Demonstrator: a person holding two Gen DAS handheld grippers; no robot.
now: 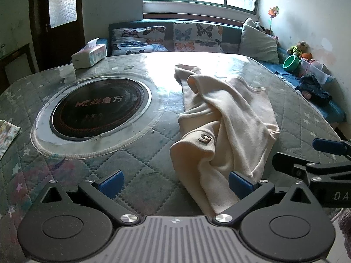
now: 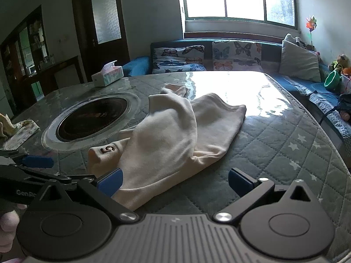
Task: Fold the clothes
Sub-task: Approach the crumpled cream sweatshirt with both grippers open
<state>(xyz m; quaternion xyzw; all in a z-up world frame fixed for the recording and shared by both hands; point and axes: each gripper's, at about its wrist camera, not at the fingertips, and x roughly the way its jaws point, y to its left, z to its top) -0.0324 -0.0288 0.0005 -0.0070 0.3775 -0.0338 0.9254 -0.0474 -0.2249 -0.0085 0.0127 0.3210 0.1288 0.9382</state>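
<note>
Here the cream garment (image 1: 228, 118) lies crumpled on the quilted tabletop (image 1: 136, 164), right of the round black hotplate (image 1: 99, 107). Both the left gripper (image 1: 175, 183) and right gripper (image 2: 174, 183) hold their jaws wide and empty at its near hem. Only the right wrist view shows the garment's far right corner and the bare quilt beyond it; the left wrist view shows the tissue box (image 1: 89, 55) nearer.

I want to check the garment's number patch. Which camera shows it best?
The right wrist view: the patch on the cream garment reads as a clear 5. In the left wrist view the patch sits on a fold and looks distorted.
</note>
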